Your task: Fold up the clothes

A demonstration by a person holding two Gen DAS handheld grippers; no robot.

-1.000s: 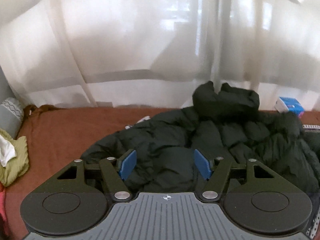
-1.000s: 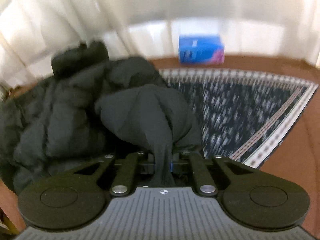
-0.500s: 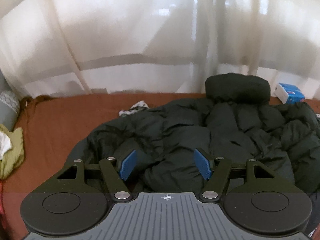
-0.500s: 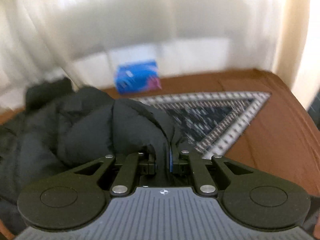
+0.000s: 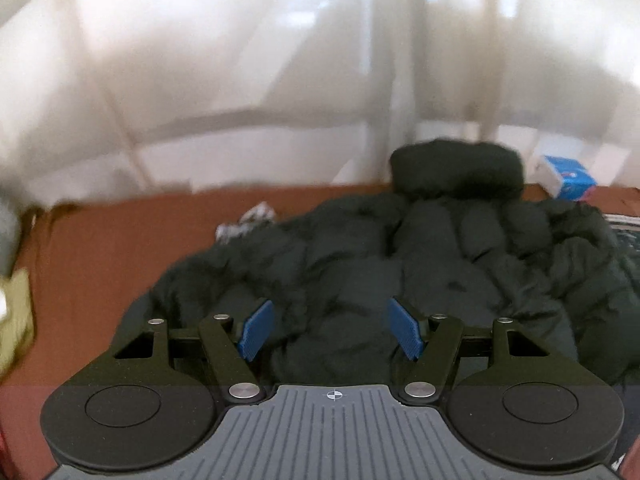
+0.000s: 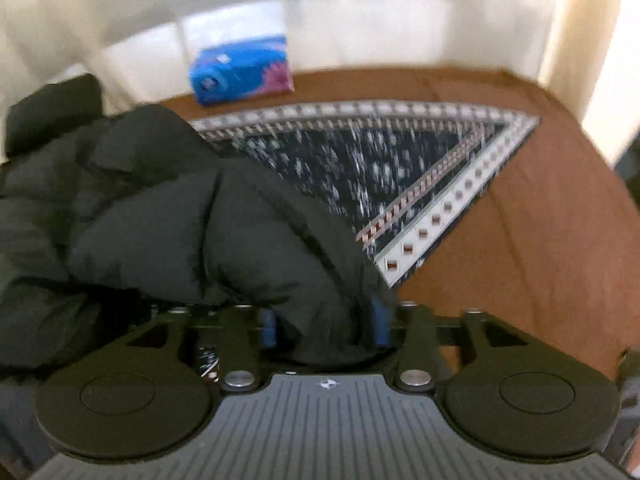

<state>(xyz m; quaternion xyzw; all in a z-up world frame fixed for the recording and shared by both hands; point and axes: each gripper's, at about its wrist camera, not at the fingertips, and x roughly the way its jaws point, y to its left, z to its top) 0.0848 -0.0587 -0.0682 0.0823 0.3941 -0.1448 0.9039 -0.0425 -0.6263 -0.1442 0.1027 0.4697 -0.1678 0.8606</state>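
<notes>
Your right hand-held gripper [image 6: 326,326] jaws opening with jacket [image 6: 168,216] fabric bulging between, left hand-held gripper [image 5: 330,330] released above it, jacket heaped on bed [image 5: 120,248], patterned cloth [image 6: 360,168] beside, blue box [image 6: 242,70] behind, writing unreadable

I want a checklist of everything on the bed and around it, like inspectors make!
Surface: bed with a brown sheet.
Job's things: black puffer jacket, crumpled; patterned cloth partly under it.
Clutter: blue tissue box at the far edge; green cloth at the left edge; small white scrap by the jacket.
Grippers: left hand-held gripper open above the jacket, nothing between its pads; right hand-held gripper jaws opening, a jacket fold between them.
Cables: nothing seen.
Surroundings: white curtains behind the bed.
</notes>
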